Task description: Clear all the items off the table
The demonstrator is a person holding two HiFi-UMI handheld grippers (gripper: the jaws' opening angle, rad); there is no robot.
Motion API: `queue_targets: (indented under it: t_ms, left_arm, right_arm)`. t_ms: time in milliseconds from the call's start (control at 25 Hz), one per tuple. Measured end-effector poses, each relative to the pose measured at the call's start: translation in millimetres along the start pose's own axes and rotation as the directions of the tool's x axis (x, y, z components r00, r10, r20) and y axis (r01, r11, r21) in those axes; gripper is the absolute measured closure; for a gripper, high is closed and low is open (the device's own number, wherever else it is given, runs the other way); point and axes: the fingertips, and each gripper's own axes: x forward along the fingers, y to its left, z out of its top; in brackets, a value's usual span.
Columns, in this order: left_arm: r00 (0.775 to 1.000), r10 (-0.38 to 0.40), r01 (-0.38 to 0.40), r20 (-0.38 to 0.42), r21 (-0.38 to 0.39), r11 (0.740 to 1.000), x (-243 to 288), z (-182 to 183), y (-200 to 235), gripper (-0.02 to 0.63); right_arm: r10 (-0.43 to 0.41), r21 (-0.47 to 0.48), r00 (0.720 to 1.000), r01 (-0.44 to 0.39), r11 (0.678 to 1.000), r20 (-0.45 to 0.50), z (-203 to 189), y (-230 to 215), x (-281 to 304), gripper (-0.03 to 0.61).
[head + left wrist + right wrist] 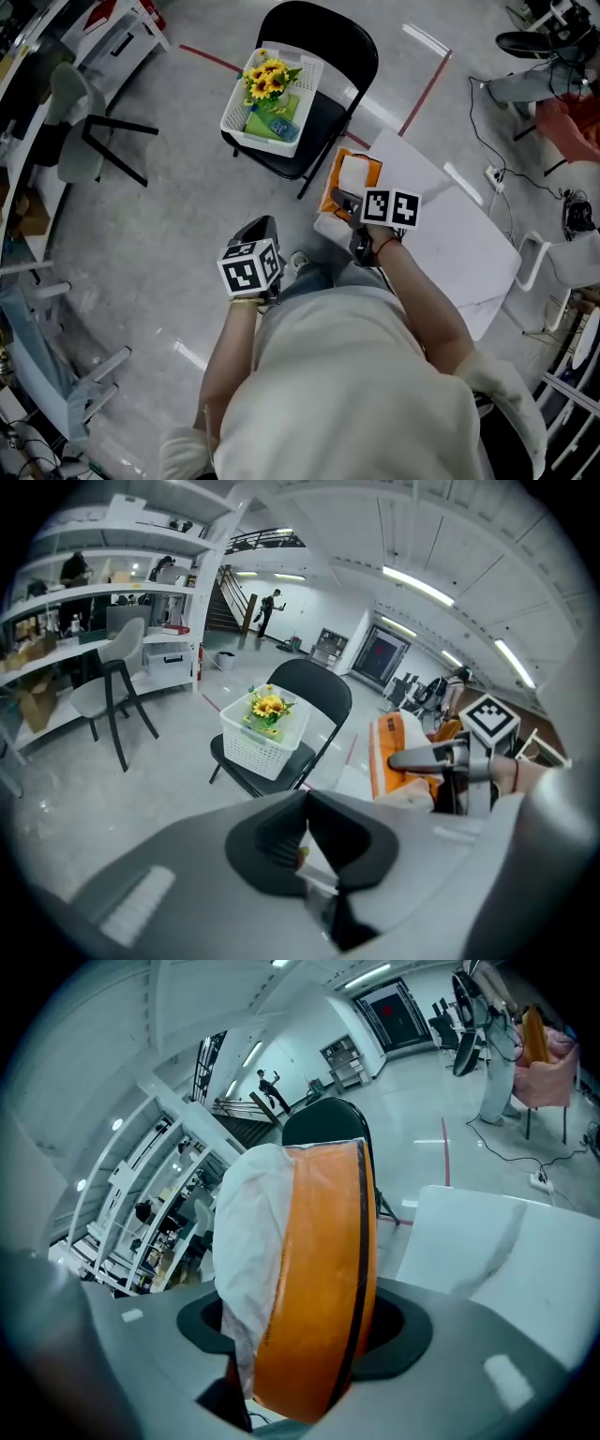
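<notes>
An orange and white soft pack [352, 178] [309, 1279] is clamped between the jaws of my right gripper [343, 199] [300, 1330], over the near-left corner of the white table [469, 253]. My left gripper [260, 230] [305, 829] hangs over the floor left of the table, with its jaws pressed together and nothing seen between them. Ahead, a white basket [274, 92] [262, 742] with sunflowers [265, 80] and green items stands on a black folding chair [328, 52] [314, 691].
A grey chair [80, 122] and white shelving stand at the left. Red tape lines [422, 94] cross the floor by the folding chair. Cables and a power strip [492, 176] lie right of the table, with more furniture beyond.
</notes>
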Motion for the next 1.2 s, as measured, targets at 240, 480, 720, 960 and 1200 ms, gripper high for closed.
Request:
queue_targets:
  t_ms: [240,480,720,960,1200]
  left_arm:
    - [1.0,0.007,-0.007,0.012,-0.029,1.0,2,6,19,0.604]
    - [1.0,0.005,-0.005,0.015,-0.037,0.999,3,11,28,0.604]
    - [0.999,0.029,-0.028,0.016,-0.062,0.998,4,16,44,0.604]
    - [0.999,0.039,-0.038,0.016,-0.067,0.997,13,29,51,0.604]
    - [0.999,0.041,-0.041,0.006,-0.058,0.997,28,43,60,0.604]
  right_arm:
    - [0.012,-0.042,1.0,-0.014,0.999,-0.028,2,22,20,0.273]
    - [0.014,-0.078,0.999,-0.018,0.997,-0.046,9,33,35,0.273]
    - [0.022,-0.087,0.997,-0.028,0.996,-0.071,14,43,48,0.273]
    - [0.028,-0.102,0.996,-0.038,0.994,-0.089,25,47,63,0.273]
    - [0.02,-0.114,0.994,-0.033,0.993,-0.11,40,50,90,0.273]
